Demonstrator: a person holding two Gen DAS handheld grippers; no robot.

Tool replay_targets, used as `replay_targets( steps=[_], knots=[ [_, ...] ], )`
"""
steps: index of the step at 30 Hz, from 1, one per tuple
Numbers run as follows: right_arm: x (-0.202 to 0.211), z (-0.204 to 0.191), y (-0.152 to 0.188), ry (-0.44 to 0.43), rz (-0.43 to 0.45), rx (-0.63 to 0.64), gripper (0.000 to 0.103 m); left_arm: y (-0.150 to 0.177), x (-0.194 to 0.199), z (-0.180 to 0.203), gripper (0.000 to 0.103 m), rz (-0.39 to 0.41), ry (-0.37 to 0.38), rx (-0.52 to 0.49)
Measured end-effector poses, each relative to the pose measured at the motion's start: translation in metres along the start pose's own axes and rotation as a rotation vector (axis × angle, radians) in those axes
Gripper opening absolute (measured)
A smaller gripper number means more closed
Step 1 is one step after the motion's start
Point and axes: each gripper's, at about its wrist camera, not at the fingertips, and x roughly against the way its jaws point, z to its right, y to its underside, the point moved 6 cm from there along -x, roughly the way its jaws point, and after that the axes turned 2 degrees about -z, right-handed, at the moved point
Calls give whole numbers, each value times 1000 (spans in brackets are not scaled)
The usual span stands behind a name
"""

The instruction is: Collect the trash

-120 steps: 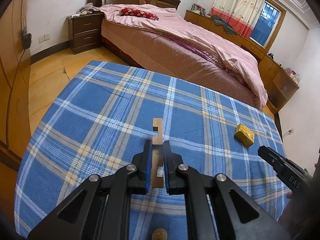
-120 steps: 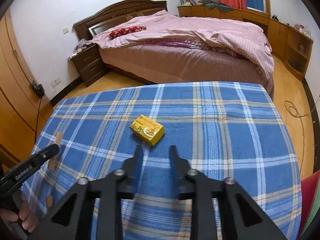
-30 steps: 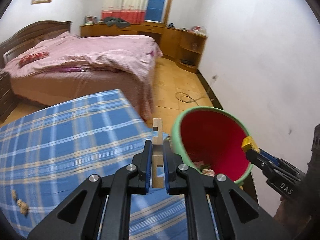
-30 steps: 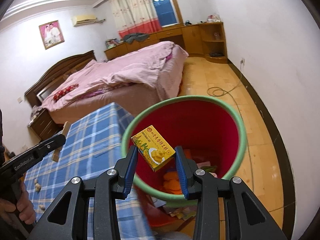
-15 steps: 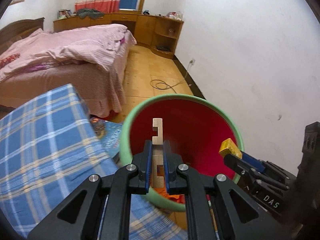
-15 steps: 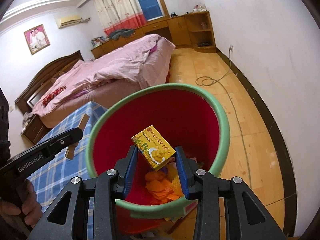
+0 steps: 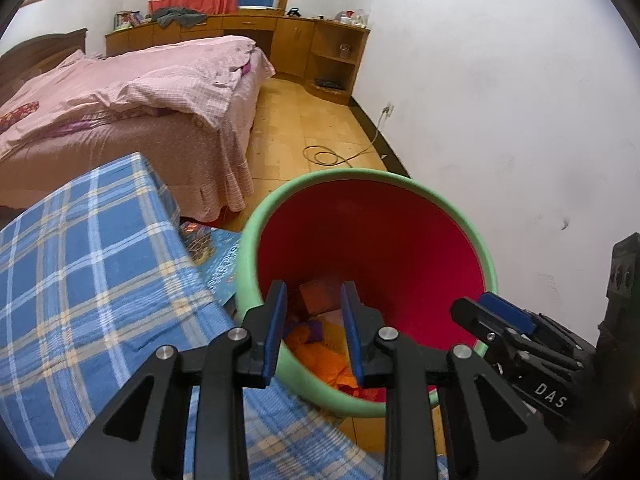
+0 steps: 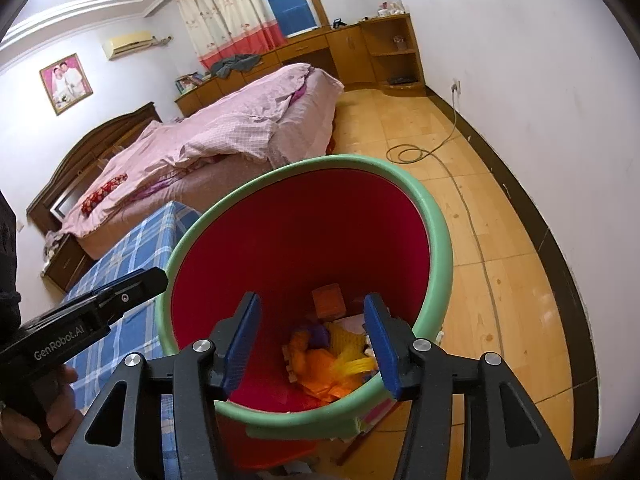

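A bed (image 7: 132, 92) with a pink quilt fills the far side of the room, with wooden cabinets (image 7: 280, 36) along the wall behind it. Nearer, a table under a blue plaid cloth (image 7: 88, 280) stands just beside a bin (image 7: 362, 178) with a green rim and red inside, set on a tiled floor (image 8: 492, 240). A cable (image 8: 416, 152) lies coiled on the floor and runs to a wall socket. Both grippers hang over the bin mouth, pointing down into it. The left gripper (image 7: 314, 332) has just been opening; its jaws stand apart with nothing between them. The right gripper (image 8: 310, 344) has likewise just been opening; its jaws stand wider, also released and empty. Trash lies at the bin bottom: orange scraps (image 8: 320, 372), yellow mesh (image 8: 352, 340), a purple piece (image 8: 318, 334) and a brown block (image 8: 329, 301). A hand (image 8: 28, 428) grips the left gripper's handle.
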Motion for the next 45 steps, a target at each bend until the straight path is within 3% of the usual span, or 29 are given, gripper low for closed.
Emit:
replay_targets(
  steps=[13, 16, 34, 45],
  knots=[
    [28, -40, 14, -46, 16, 56, 61, 24, 50, -33, 35, 30, -99, 49],
    [35, -51, 20, -60, 19, 69, 71, 31, 65, -44, 35, 43, -125, 59],
    [75, -129, 55, -125, 59, 190, 73, 81, 156, -97, 35, 133, -280, 169],
    [88, -164, 80, -138, 90, 284, 74, 109, 191, -118, 35, 170, -357, 229]
  ],
)
